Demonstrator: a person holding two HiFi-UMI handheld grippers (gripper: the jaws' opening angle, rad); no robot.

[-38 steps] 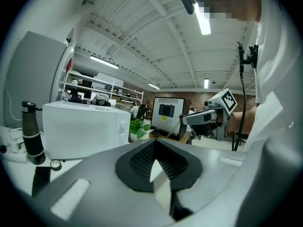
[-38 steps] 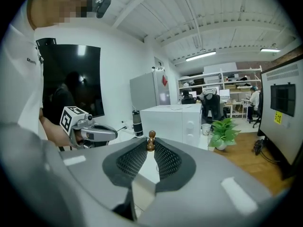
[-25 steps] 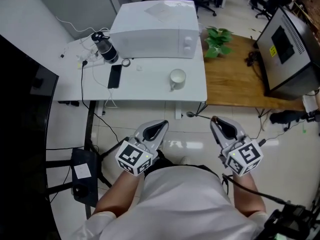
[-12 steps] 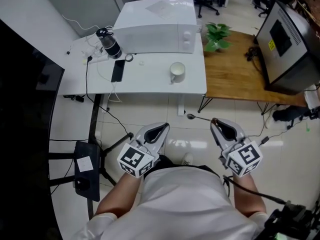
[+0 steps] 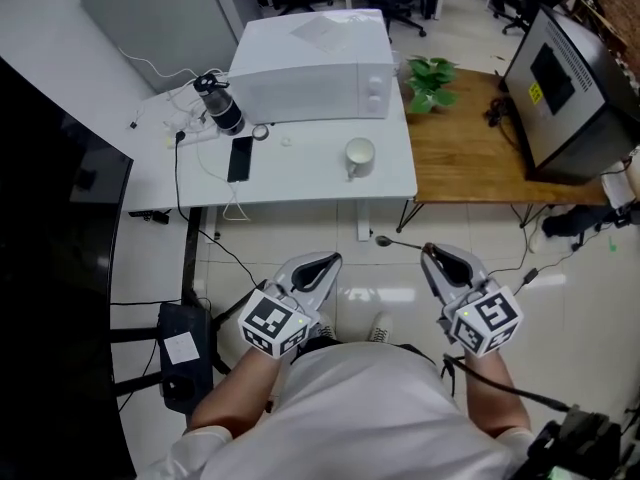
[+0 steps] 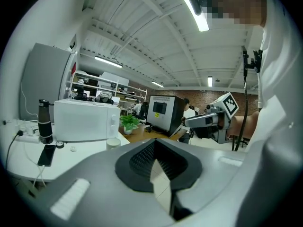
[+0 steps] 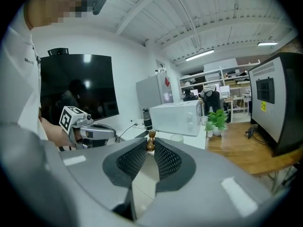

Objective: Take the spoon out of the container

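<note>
Head view, right tongs (image 5: 429, 252) gripping spoon (image 5: 384, 240), left tongs (image 5: 332, 259) closed empty; both clear of table (image 5: 300, 170) edge

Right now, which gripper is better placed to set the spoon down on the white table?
Right. The right gripper holds the spoon by its brown handle end, so it can set it down directly. The left gripper is empty, fingers together, and stands no nearer the white table.
</note>
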